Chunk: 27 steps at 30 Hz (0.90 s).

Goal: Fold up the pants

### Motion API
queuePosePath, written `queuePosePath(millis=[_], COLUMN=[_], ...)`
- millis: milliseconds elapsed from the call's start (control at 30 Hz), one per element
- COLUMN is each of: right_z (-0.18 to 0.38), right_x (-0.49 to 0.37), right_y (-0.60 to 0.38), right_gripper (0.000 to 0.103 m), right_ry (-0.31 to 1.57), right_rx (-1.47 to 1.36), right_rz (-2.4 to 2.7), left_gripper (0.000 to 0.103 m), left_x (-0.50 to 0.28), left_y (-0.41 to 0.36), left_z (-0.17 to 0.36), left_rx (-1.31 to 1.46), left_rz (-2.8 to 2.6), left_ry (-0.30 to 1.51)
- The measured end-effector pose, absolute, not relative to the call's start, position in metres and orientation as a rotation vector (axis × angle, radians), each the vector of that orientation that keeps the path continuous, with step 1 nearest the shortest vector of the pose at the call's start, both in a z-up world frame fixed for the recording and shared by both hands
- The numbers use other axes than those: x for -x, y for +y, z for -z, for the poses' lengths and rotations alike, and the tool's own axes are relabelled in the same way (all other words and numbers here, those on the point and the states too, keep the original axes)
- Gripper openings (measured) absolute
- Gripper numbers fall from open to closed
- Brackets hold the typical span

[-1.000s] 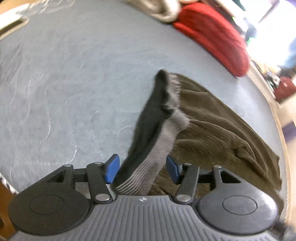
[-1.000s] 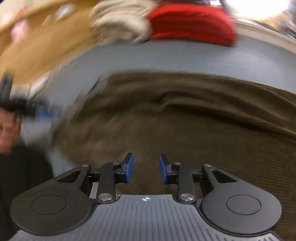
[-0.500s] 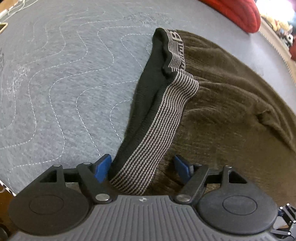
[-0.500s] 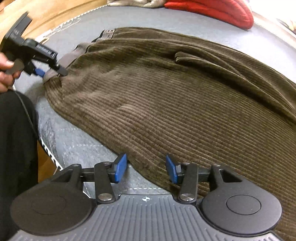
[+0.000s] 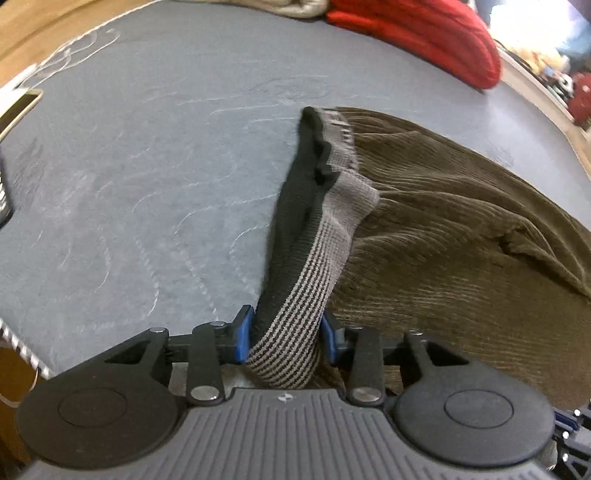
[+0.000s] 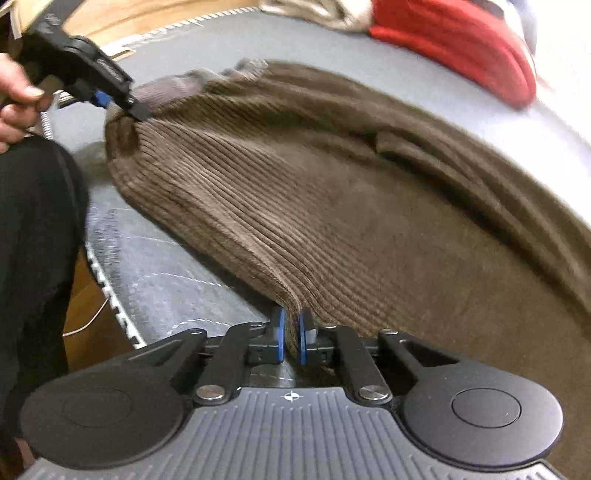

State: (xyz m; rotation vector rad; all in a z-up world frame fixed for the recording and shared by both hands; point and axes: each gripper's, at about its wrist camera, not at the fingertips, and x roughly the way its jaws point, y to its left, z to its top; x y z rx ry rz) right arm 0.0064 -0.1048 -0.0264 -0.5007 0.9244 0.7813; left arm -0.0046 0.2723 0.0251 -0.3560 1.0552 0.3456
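Note:
Brown corduroy pants (image 5: pixel 461 240) lie spread on a grey quilted mat (image 5: pixel 147 147). Their striped grey-and-black waistband (image 5: pixel 314 258) rises from the mat into my left gripper (image 5: pixel 286 334), whose jaws are closing, and both blue pads touch the band. The right wrist view shows that same left gripper (image 6: pixel 122 107) pinching the waistband corner at the upper left. My right gripper (image 6: pixel 290 336) is shut on the near side edge of the pants (image 6: pixel 351 203), and the fabric is pulled up into a ridge between its pads.
A red cushion (image 5: pixel 424 33) and a beige cloth (image 5: pixel 291 7) lie at the mat's far edge. The person's dark-clad leg (image 6: pixel 33 240) and a hand (image 6: pixel 14 92) are at the left. The mat's near edge (image 6: pixel 110 295) drops to a wooden floor.
Both grippers' jaws stood apart around the fabric before. The left has closed onto the waistband and the right onto the pants' side edge, which has lifted off the mat.

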Motion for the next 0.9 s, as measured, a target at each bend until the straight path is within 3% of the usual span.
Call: queuePosePath(millis=[167,300,433,633,800,900], right_z=[0.033,0.014,-0.001,0.040,0.031,0.009], right_x=[-0.005,-0.015,-0.028,-0.036,-0.033,-0.039], right_y=[-0.114,-0.127,-0.144,-0.140,-0.137,-0.146], right_gripper=[0.011,0.016,0.023,0.029,0.029,0.029], right_ry=[0.974,0.965,0.957,1.135,1.084,1.011], right_rx=[0.513,0.362,0.179,0.277,0.279,0.212], right_rz=[-0.823,-0.816,-0.801,-0.736,-0.746,-0.708], left_gripper=[0.060,0.059,0.059,0.059,0.059,0.060], left_x=[-0.009,0.006,0.015,-0.004,-0.022,-0.021], left_y=[0.268,0.239,0.221,0.173,0.139,0.136], left_z=[-0.019,-0.043,-0.053,-0.034,0.001,0.009], left_rx=[0.286,0.143,0.170,0.138,0.057,0.140], left_rz=[-0.449,-0.417,-0.224,0.008,-0.046,-0.112], left_ry=[1.137,0.942,0.850,0.949,1.104,1.055])
